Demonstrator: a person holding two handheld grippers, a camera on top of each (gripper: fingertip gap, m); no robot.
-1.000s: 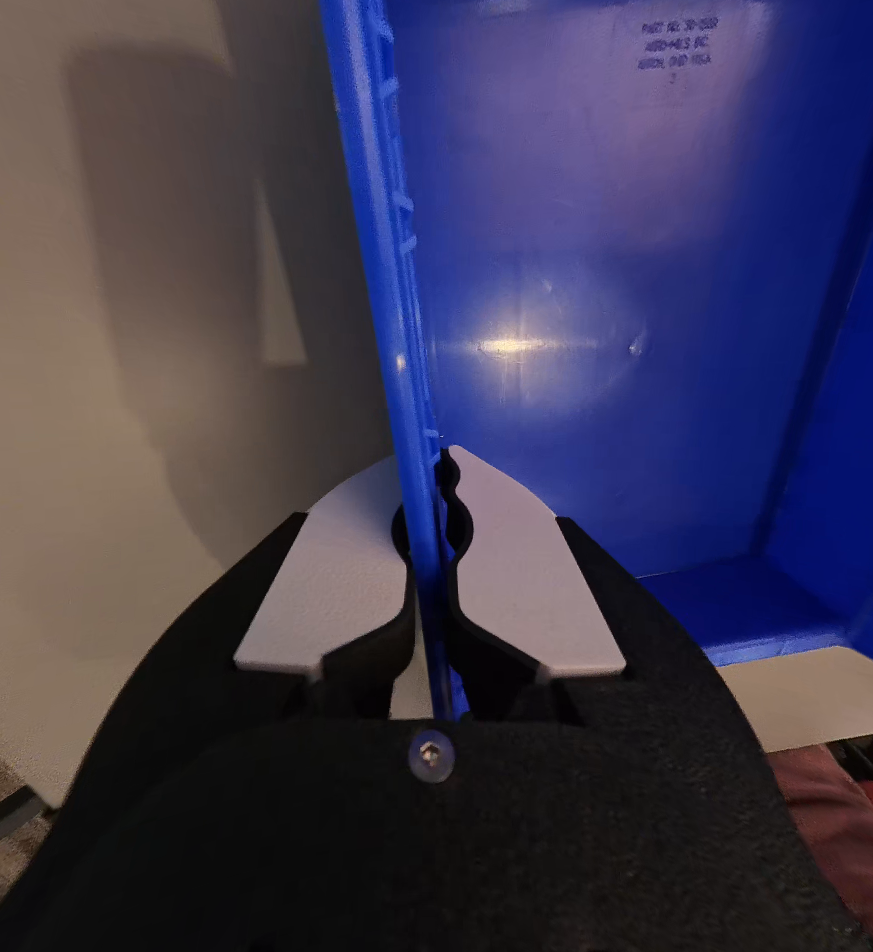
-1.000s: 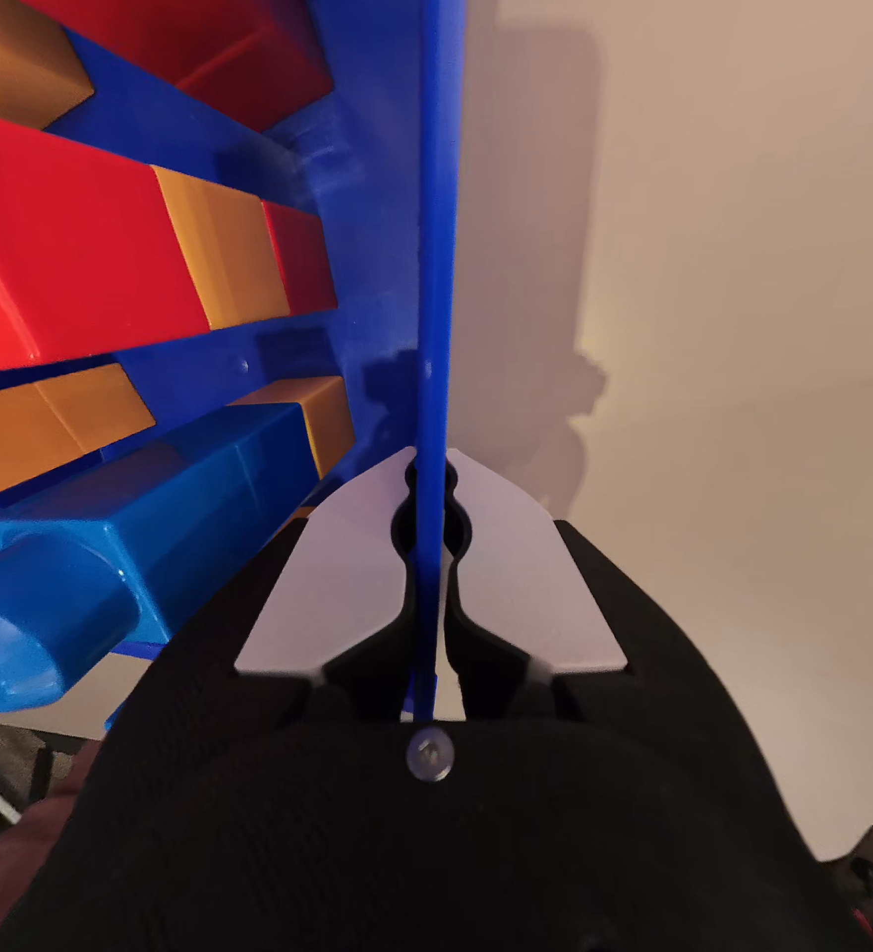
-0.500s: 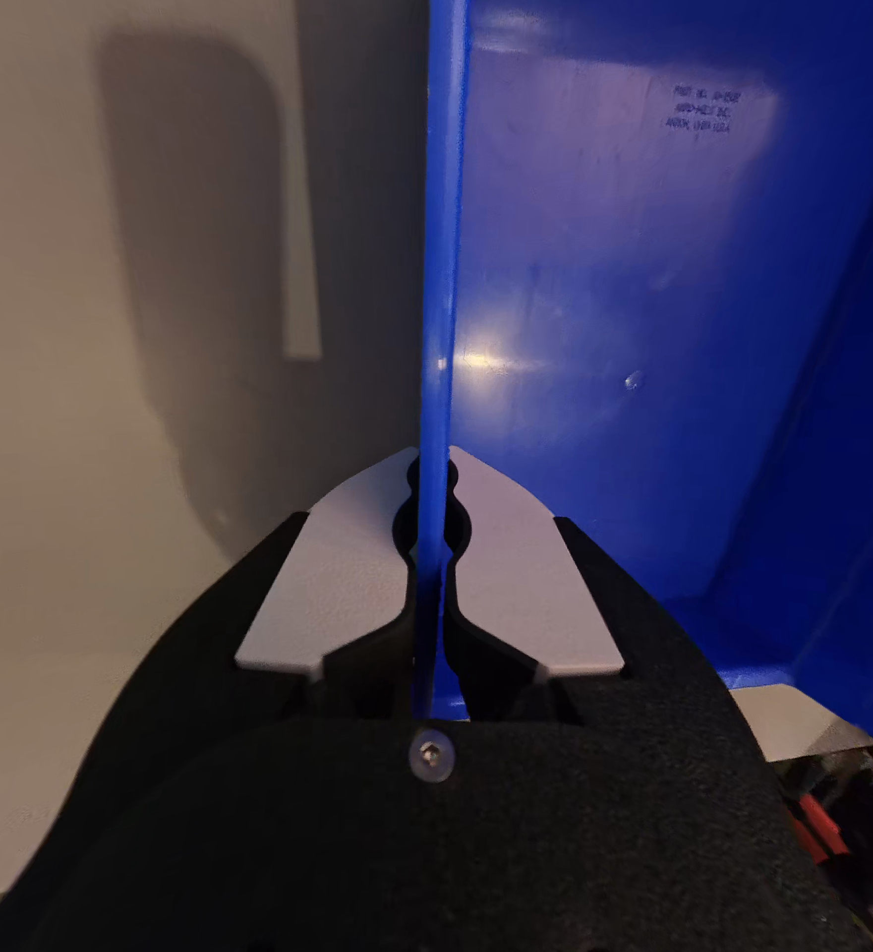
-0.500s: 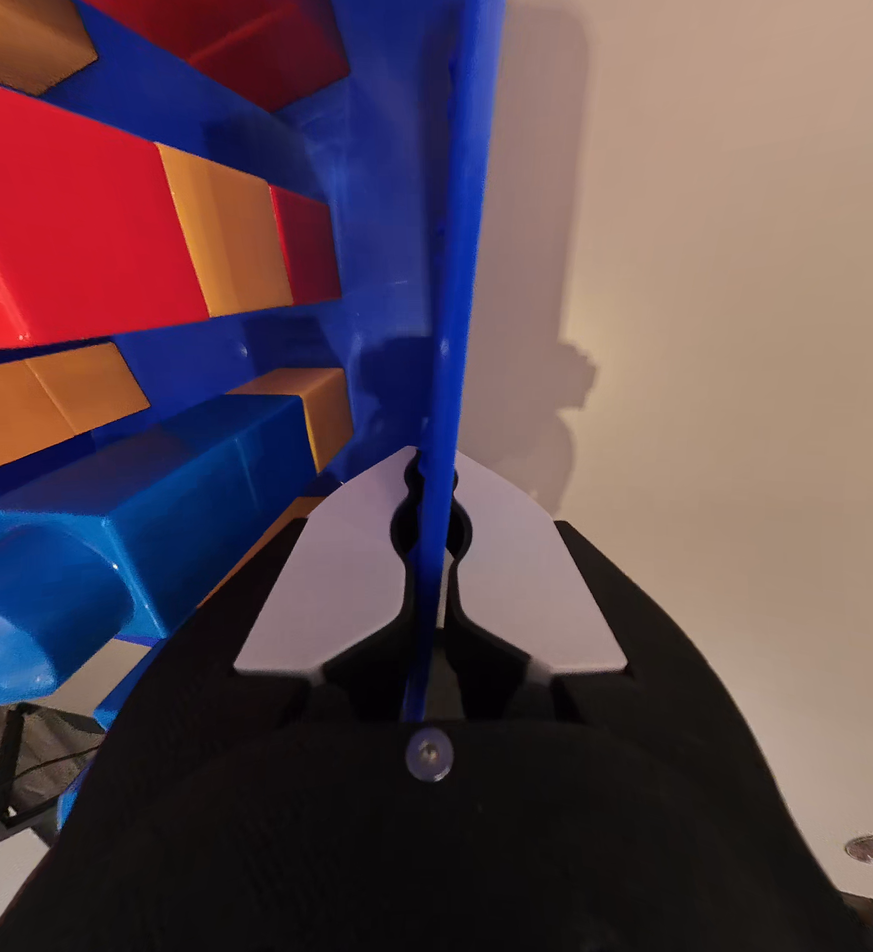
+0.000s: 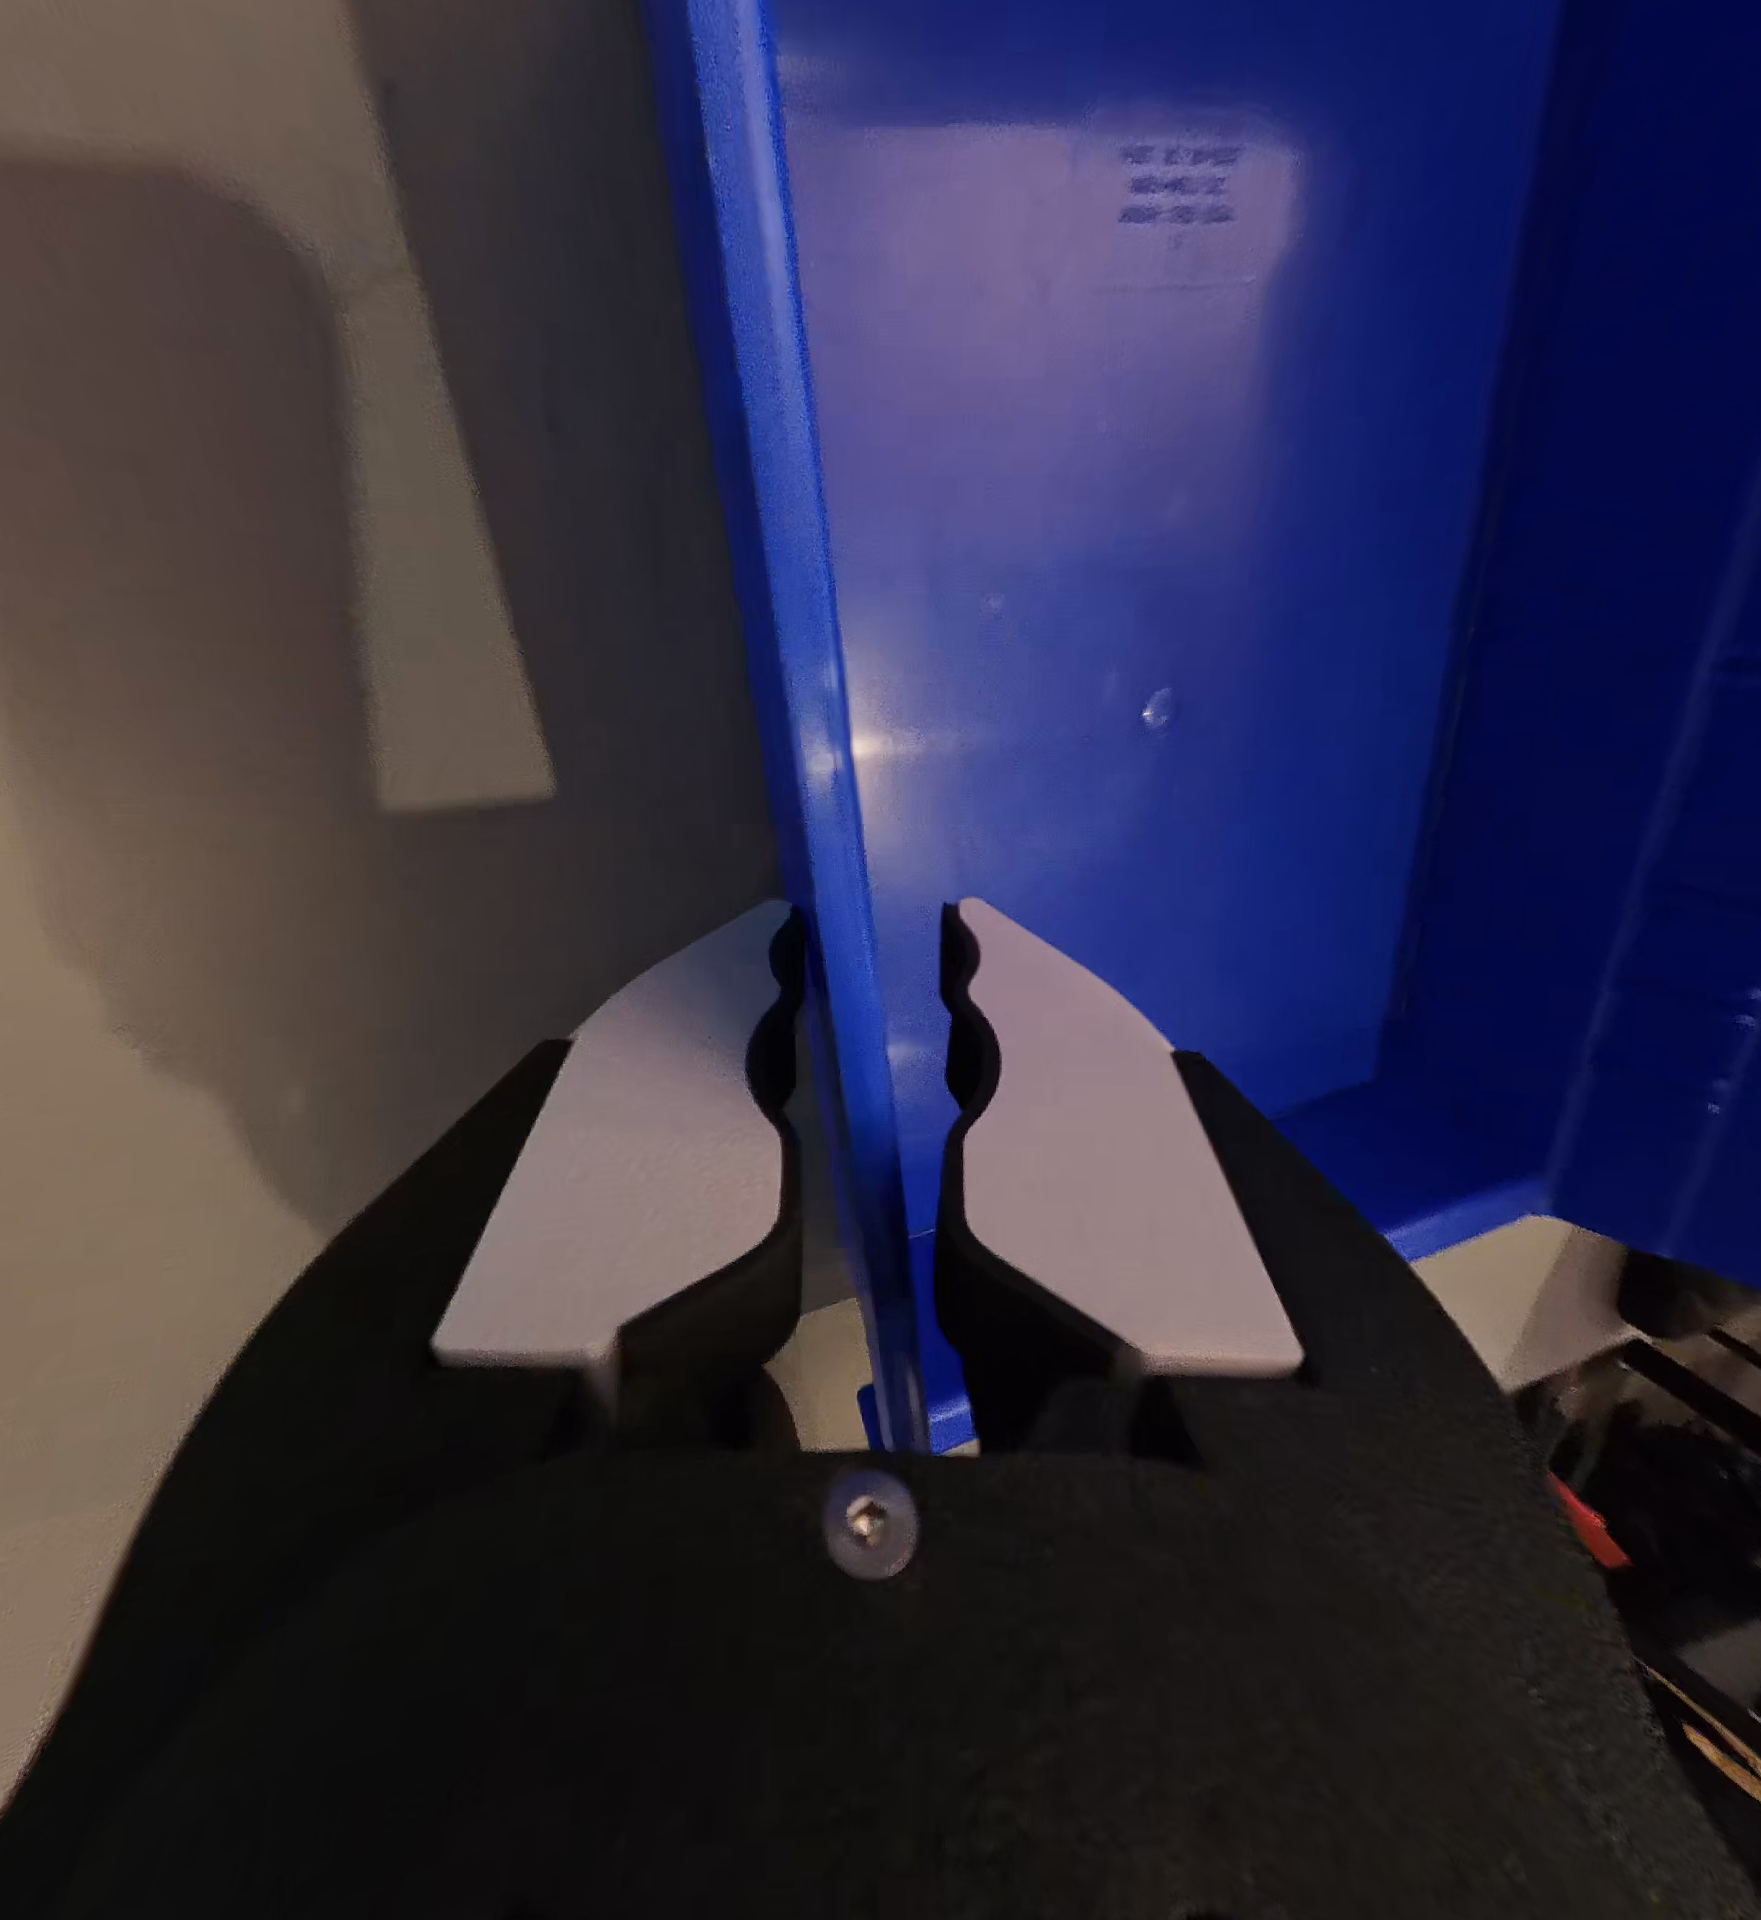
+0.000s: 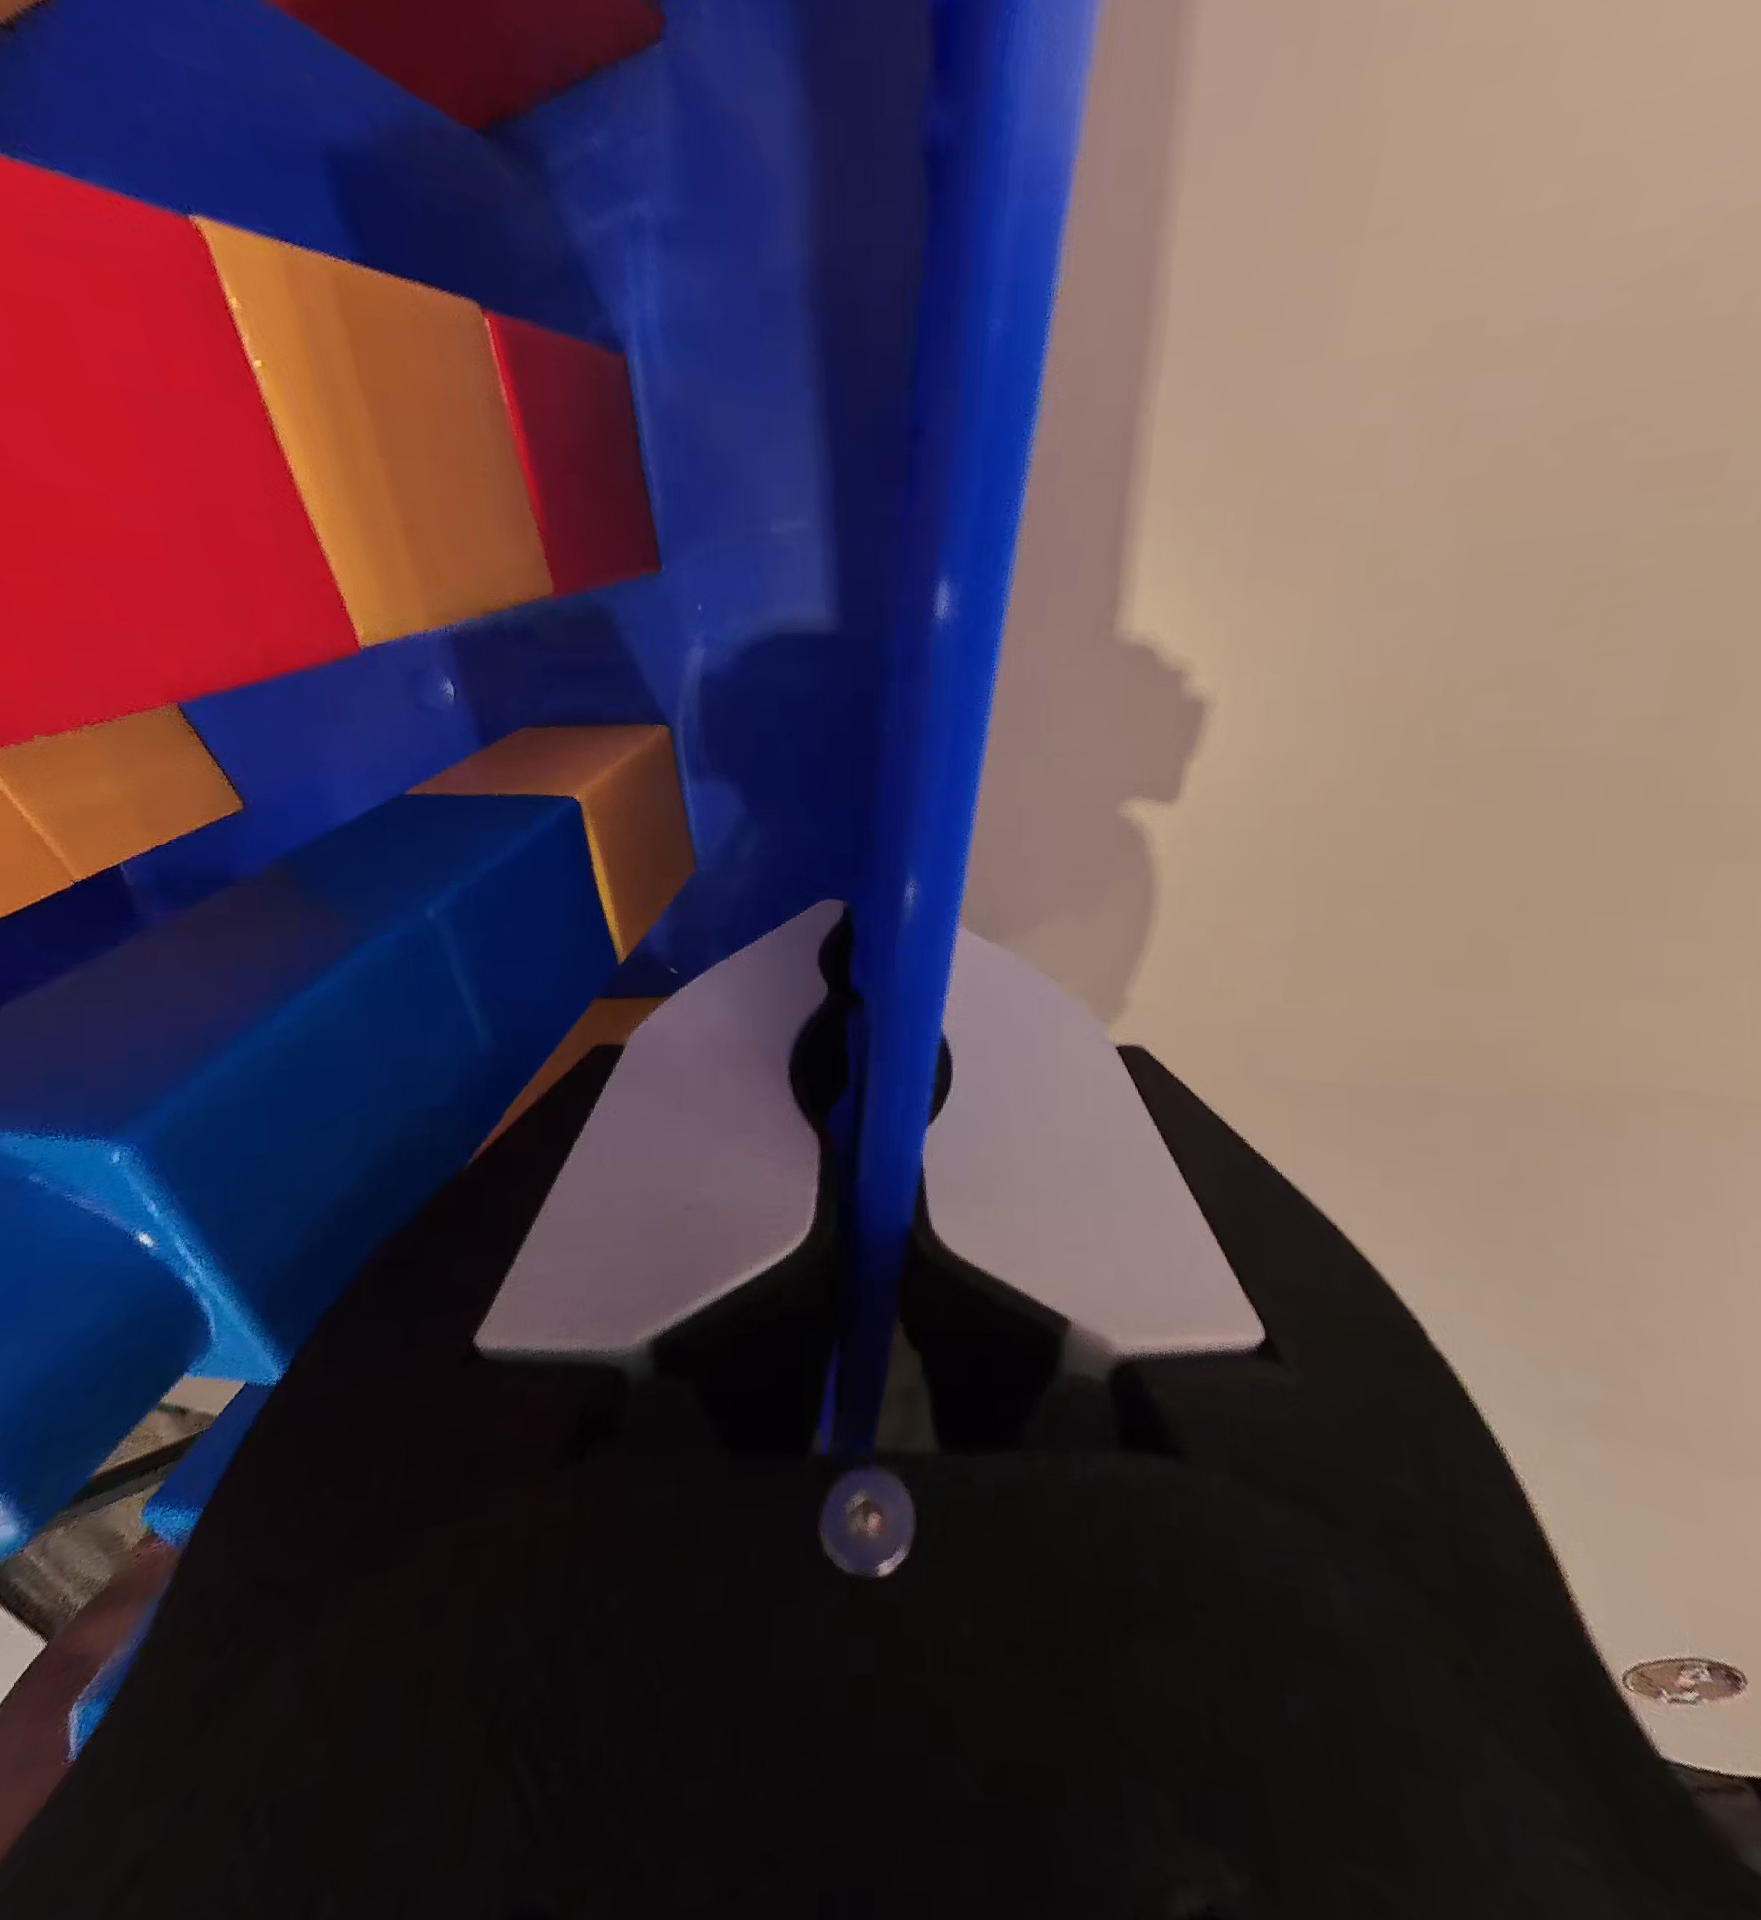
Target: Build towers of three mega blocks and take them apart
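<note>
A blue plastic bin holds several mega blocks. In the right wrist view a red block (image 6: 97, 447) joined to an orange one (image 6: 388, 436), and a blue block tower (image 6: 284, 1039) with an orange end, lie inside it. My right gripper (image 6: 897, 925) is shut on the bin's thin side wall (image 6: 980, 416). My left gripper (image 5: 874, 914) is open. The bin's other side wall (image 5: 751, 416) stands between its pads, with a clear gap at the right pad (image 5: 964, 997). The bin's bare inner floor (image 5: 1115, 520) shows to the right of that wall.
The bin rests on a beige table (image 5: 128, 935), which also shows in the right wrist view (image 6: 1478, 623). A small round metal disc (image 6: 1683, 1680) lies near the table's edge. Dark clutter (image 5: 1686, 1507) lies beyond the table's edge at lower right. There is about 40 cm between the tips of the two grippers.
My left gripper was shut on the bin's wall and has opened off it. My right gripper stays clamped on the opposite wall. The bin has shifted slightly in both views.
</note>
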